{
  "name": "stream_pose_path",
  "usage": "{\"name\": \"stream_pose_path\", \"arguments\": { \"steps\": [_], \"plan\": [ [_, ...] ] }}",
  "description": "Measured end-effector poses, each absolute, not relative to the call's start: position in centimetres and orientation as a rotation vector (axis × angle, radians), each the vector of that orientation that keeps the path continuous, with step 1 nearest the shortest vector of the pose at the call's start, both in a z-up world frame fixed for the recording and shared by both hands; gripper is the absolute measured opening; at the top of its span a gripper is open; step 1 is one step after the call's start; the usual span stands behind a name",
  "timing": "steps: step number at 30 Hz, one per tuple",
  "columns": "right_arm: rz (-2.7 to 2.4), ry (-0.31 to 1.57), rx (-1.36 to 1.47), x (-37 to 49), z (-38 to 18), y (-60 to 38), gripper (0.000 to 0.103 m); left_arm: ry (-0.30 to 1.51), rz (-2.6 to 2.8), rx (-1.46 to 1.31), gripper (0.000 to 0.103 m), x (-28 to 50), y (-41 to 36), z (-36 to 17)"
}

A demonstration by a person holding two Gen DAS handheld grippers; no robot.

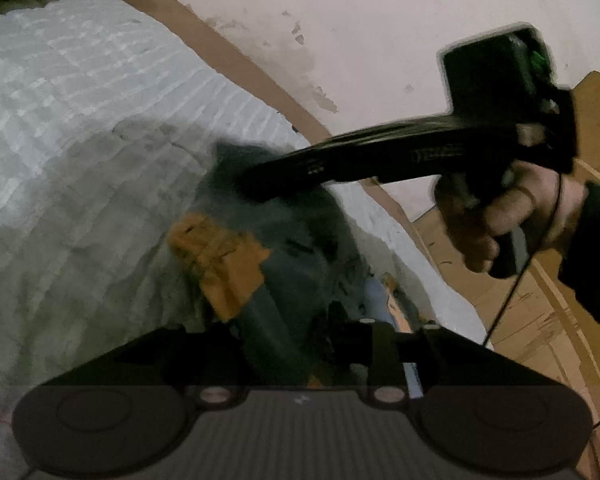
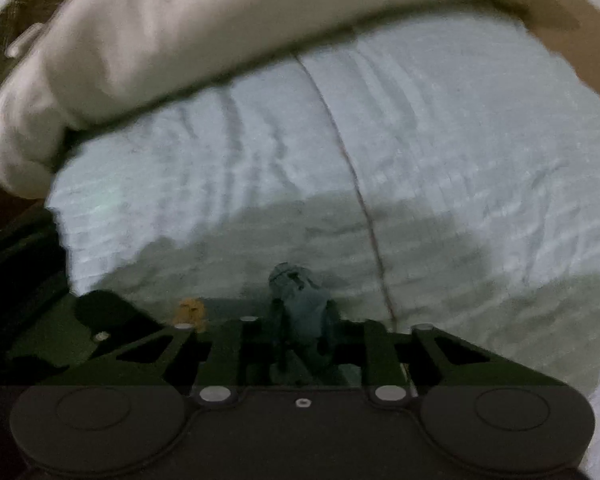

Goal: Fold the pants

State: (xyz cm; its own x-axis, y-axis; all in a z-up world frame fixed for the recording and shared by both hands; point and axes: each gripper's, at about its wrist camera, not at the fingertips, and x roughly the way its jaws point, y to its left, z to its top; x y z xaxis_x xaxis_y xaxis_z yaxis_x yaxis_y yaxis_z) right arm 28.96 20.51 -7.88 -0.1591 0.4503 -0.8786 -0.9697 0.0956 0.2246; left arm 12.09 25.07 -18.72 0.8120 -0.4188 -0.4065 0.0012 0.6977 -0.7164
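I had the pants (image 1: 300, 248) bunched in a dark grey-blue heap near the bed's (image 1: 80, 128) right edge, an orange patch (image 1: 220, 264) showing on the side facing the left camera. The floor (image 1: 520, 312) was just past that edge.

In the right wrist view, my right gripper (image 2: 300, 344) had a ridge of grey-blue cloth standing up between its fingers; they looked pressed in on that fold, pinching it. From the left wrist view the same gripper reached in from the right, a hand (image 1: 512, 216) round its grip, its tip buried in the top of the heap.

My left gripper (image 1: 312, 344) sat low over the near side of the heap with cloth between its partly spread fingers. I could not tell whether the pads were actually biting on it; the picture was too dark and blurred there.

The risks I saw: the right pinch looked small, just a peak of fabric, so a lift could have slipped off it or dragged up one layer only. If the left had no real hold, pulling would have hauled the whole heap sideways instead of spreading it. And being so near the edge, a loose leg could have slid off to the floor.
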Motion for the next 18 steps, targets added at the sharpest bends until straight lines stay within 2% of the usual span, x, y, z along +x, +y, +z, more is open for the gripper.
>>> {"name": "stream_pose_path", "arguments": {
  "steps": [2, 5, 9, 10, 11, 12, 14, 18],
  "plan": [
    [1.442, 1.023, -0.596, 29.3, -6.4, 18.7, 0.015, 0.57, -0.26, -0.771, 0.062, 12.0, 25.1, -18.4],
    [1.464, 0.963, -0.48, 29.6, -3.7, 15.2, 0.015, 0.508, -0.265, -0.764, 0.085, 11.8, 24.9, -17.5],
    [1.48, 0.913, -0.386, 29.5, -1.7, 11.2, 0.015, 0.469, -0.3, -0.768, 0.086, 12.1, 24.9, -16.8],
    [1.484, 0.902, -0.372, 29.5, -1.3, 10.2, 0.015, 0.462, -0.321, -0.776, 0.075, 12.2, 24.8, -16.6],
    [1.474, 0.894, -0.364, 29.5, -1.1, 9.5, 0.015, 0.461, -0.348, -0.776, 0.058, 12.4, 24.7, -16.5],
    [1.465, 0.89, -0.35, 29.5, -1.0, 8.8, 0.015, 0.467, -0.37, -0.765, 0.051, 12.7, 24.4, -16.3],
    [1.453, 0.878, -0.324, 29.5, -0.7, 7.6, 0.015, 0.467, -0.379, -0.722, 0.03, 12.9, 23.6, -15.7],
    [1.41, 0.858, -0.252, 29.9, -0.6, 4.4, 0.016, 0.455, -0.413, -0.612, 0.019, 13.3, 21.1, -13.8]
  ]
}}
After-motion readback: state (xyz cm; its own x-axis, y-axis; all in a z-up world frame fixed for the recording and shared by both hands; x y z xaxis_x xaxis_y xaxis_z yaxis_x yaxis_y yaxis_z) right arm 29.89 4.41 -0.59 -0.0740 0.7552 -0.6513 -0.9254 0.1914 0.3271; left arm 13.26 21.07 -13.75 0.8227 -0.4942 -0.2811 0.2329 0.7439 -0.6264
